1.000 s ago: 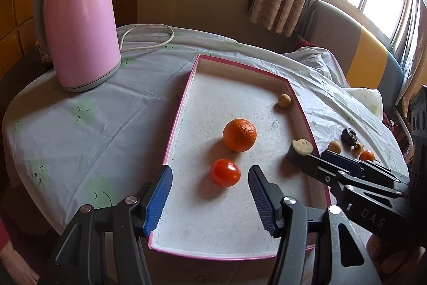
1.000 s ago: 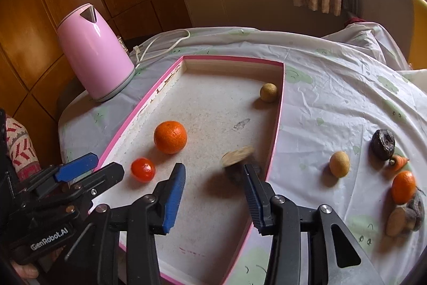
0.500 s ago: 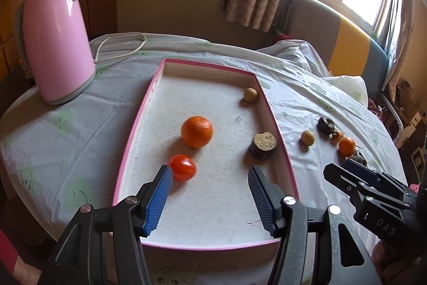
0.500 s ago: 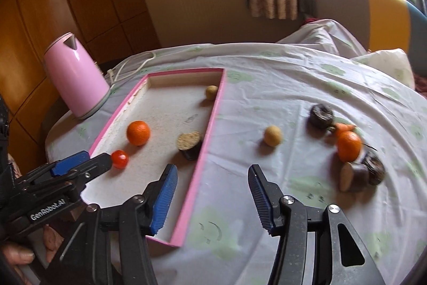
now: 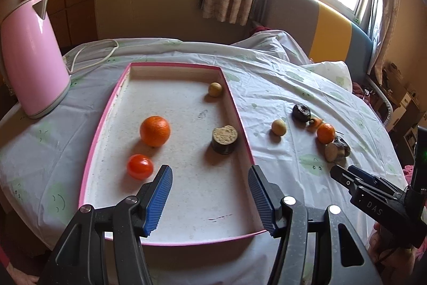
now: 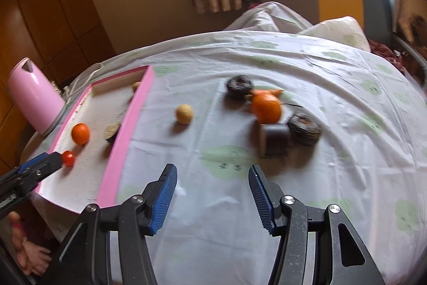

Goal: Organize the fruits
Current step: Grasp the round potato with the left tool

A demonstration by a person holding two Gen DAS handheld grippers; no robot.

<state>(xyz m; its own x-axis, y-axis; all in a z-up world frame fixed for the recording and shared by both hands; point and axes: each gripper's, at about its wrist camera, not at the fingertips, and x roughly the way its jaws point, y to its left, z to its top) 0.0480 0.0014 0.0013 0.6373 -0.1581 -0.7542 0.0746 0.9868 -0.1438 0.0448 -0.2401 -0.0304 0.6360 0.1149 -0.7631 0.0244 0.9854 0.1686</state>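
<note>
Dark second fruit (image 6: 304,128), right view only

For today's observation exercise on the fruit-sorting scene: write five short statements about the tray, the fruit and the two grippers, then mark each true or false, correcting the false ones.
1. The pink-rimmed tray holds four items. True: a large orange, a red tomato, a small yellowish fruit and a cut dark-skinned piece.
2. The pink kettle stands inside the tray. False: it stands on the tablecloth beside the tray.
3. The right gripper holds an orange. False: nothing is between its fingers.
4. A second orange lies on the tablecloth outside the tray. True.
5. The left gripper is shut. False: it is open and empty.
</note>
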